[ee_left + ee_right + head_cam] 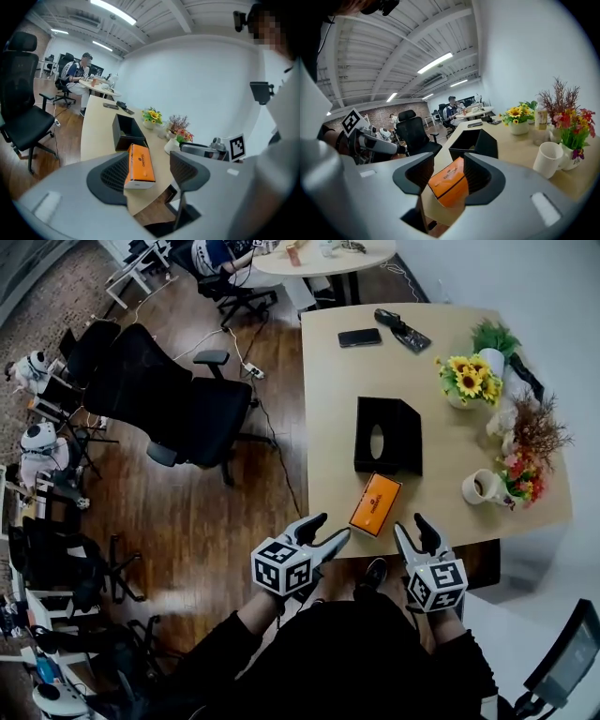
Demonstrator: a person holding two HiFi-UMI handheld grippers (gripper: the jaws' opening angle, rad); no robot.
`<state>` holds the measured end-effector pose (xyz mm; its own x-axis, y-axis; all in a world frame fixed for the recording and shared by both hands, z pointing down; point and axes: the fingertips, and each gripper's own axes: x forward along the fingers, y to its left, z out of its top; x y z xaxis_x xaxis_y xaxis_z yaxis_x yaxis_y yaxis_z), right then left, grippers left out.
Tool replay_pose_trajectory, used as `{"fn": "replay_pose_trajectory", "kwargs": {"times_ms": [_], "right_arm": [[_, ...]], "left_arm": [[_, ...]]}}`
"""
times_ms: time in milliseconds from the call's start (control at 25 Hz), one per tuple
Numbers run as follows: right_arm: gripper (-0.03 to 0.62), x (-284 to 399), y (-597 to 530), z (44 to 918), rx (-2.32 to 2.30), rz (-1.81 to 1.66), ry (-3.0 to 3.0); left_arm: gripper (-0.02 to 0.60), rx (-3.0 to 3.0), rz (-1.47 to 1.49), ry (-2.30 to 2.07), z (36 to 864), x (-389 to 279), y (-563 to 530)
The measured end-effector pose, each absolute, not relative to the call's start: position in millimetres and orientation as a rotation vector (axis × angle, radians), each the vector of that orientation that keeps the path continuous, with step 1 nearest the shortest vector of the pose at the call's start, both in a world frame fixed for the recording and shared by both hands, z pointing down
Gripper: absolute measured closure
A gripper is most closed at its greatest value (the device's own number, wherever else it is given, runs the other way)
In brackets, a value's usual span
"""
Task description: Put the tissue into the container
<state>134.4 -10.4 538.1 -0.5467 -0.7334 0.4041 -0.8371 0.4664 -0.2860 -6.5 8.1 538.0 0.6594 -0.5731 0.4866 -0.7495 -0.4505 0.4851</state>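
An orange tissue pack lies flat near the table's front edge, just in front of a black open-topped container. My left gripper hovers at the table edge, left of the pack, with its jaws spread and nothing between them. My right gripper sits to the pack's right, also apart from it and open. In the left gripper view the tissue pack shows beyond the spread jaws, with the container behind it. The right gripper view frames the tissue pack between its pads without contact, the container beyond.
A white mug, dried flowers and a sunflower vase line the table's right side. A phone and a black object lie at the far end. A black office chair stands left of the table.
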Motion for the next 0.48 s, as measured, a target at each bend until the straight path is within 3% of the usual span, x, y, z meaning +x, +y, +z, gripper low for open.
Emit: {"fn": "replay_pose_trajectory", "kwargs": {"times_ms": [480], "right_arm": [[0.375,122.7,-45.4,612.6,1.201,1.071,-2.338]], "left_arm": [[0.323,2.041,0.511,-0.892,612.6,16.0,-44.9]]}}
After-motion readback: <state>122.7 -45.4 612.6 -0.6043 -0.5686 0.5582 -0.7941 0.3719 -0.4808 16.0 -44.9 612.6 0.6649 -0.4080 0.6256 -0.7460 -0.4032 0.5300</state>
